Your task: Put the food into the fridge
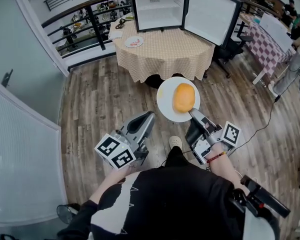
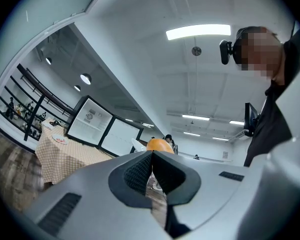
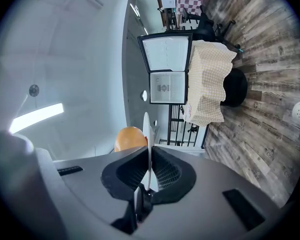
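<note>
We are carrying a white plate (image 1: 165, 104) by its near rim. The right gripper (image 1: 193, 114) is pinching that thin edge between its pads, and an orange bun (image 1: 184, 97) is sitting loose on top. The plate is out over the wooden floor (image 1: 105, 99), well short of the open fridge (image 1: 157, 6) on the checked table (image 1: 165, 54). The left gripper (image 1: 150, 116) is hanging beside it, jaws pressed together on nothing.

We are judging the plate stiff, smooth and breakable, and a pinch on one edge is leaving it free to droop. The bun looks light and soft, and nothing is pinning it — any tilt could roll it off. We are reckoning the far rim would suit a second support.
</note>
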Tool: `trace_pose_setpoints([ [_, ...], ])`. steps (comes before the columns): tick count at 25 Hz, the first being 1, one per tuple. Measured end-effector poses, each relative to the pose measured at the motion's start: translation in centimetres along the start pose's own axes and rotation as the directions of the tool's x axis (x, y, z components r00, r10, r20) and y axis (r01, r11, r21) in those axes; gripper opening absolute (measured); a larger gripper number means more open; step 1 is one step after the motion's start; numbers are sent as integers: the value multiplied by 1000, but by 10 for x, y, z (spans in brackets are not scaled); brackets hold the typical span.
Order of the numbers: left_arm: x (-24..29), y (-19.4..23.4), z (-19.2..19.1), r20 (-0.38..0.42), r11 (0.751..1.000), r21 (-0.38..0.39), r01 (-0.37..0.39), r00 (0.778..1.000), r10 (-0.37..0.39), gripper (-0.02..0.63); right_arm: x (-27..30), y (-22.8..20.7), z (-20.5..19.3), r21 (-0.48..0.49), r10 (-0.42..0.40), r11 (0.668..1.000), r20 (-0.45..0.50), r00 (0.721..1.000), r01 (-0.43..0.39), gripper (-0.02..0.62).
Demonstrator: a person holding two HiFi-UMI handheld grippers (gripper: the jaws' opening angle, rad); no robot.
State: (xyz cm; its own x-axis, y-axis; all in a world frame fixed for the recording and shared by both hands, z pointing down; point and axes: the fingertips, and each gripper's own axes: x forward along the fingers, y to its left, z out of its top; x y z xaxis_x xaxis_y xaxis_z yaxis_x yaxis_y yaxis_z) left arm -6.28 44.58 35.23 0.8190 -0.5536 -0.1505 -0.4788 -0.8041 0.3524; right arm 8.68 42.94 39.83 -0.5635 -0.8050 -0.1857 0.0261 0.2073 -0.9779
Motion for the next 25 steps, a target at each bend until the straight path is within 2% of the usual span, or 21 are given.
trace_pose_setpoints([
  [8,27,40,3,11,999,-13,-37,999,38,12,32,-16,31,17,-33,999,-9,999,33,26],
  [17,106,96,17,7,999,10,-31,1000,30,12,92,-37,110,-3,-39,999,-38,998,39,26],
  [25,168,152,35,18,998,14,-63,998,63,12,151,-45,179,-8,-31,1000,-53,998,30,26],
])
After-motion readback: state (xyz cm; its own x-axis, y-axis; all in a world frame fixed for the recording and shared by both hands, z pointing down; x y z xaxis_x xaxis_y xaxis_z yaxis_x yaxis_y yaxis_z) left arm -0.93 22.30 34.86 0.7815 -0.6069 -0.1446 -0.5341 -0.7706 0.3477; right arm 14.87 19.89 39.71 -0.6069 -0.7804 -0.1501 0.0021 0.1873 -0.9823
